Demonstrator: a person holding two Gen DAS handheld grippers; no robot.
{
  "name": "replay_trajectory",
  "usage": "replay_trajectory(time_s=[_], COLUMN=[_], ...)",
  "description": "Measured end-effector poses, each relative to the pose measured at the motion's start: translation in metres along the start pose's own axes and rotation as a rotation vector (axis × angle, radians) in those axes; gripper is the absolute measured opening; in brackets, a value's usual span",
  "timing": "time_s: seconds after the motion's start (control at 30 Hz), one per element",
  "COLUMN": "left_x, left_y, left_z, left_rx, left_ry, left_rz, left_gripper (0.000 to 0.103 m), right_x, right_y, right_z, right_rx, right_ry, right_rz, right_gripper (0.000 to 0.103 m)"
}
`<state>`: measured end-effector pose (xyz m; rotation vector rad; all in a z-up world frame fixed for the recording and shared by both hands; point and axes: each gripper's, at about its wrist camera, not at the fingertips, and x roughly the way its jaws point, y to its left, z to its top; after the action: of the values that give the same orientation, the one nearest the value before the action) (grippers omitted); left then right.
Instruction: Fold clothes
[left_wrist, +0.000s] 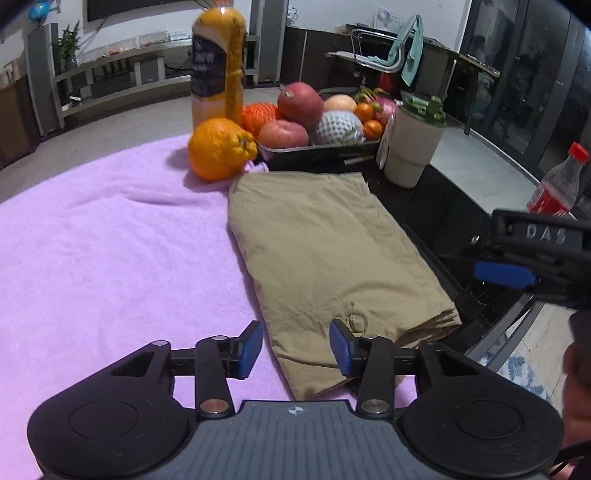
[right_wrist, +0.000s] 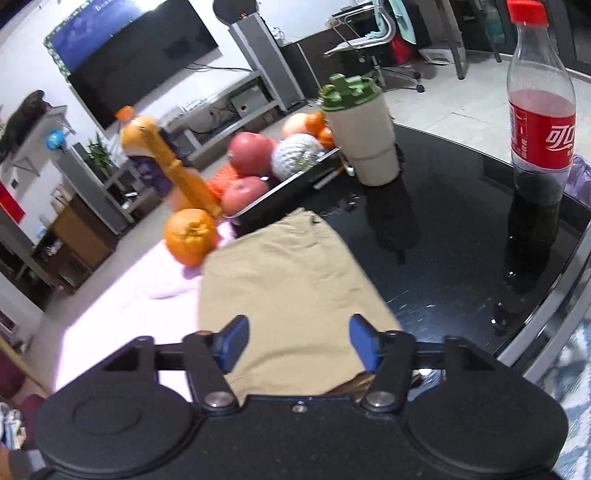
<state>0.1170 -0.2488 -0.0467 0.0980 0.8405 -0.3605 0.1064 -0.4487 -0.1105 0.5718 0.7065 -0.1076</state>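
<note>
**Khaki garment lies folded at the bench edge, both grippers held off it**

The black glass bench is seen carrying everything, and a pink blanket is spread over its left part. Across the seam of the two, the khaki garment is laid as a compact, stacked rectangle: layered edges are shown at its near right corner, with a stitched seam running across the near end. It lies as the task wants it, and a further fold or a tidy-up would both fit what is seen.

If another fold is wanted, the near corners should be pinched through all layers at once, so that the stack is not peeled apart, and lifted evenly from both sides.

Room is tight beyond the garment. A fruit tray is set just past its far edge, with a large orange, a juice bottle and a lidded cup close by; a cola bottle is stood well apart to the right. Open room is offered to the left, over the blanket. The bench rim is close on the near right side.

The left gripper is held over the near end, jaws spread, nothing pinched. The right gripper is poised above the cloth, jaws spread and empty likewise.
</note>
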Motion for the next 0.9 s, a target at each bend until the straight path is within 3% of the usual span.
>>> replay_trajectory(time_s=[0.17,0.27,0.4,0.7,0.9], left_x=[-0.043,-0.061,-0.085,-0.137,-0.157], left_y=[-0.004,-0.007,-0.011,-0.008,-0.013], left_z=[0.004,0.003,-0.002,-0.01,-0.018], left_rx=[-0.011,-0.028,-0.042,-0.05,-0.017], left_ry=[-0.015,0.0,0.006,-0.044,-0.046], left_rz=[0.02,-0.004,-0.038,-0.035,-0.043], left_gripper=[0.073,0.085,0.09,0.096,0.096], right_x=[-0.031,-0.056,-0.09,-0.147,-0.165], right_y=[0.02,0.036,0.056,0.096,0.108], right_z=[0.001,0.004,0.004,-0.017,-0.023], right_rx=[-0.006,-0.045,-0.095,-0.293,-0.323], right_ry=[0.043,0.039,0.055,0.025,0.028], right_rz=[-0.035,-0.098,-0.212,-0.279,-0.275], right_gripper=[0.103,0.103,0.103,0.103,0.103])
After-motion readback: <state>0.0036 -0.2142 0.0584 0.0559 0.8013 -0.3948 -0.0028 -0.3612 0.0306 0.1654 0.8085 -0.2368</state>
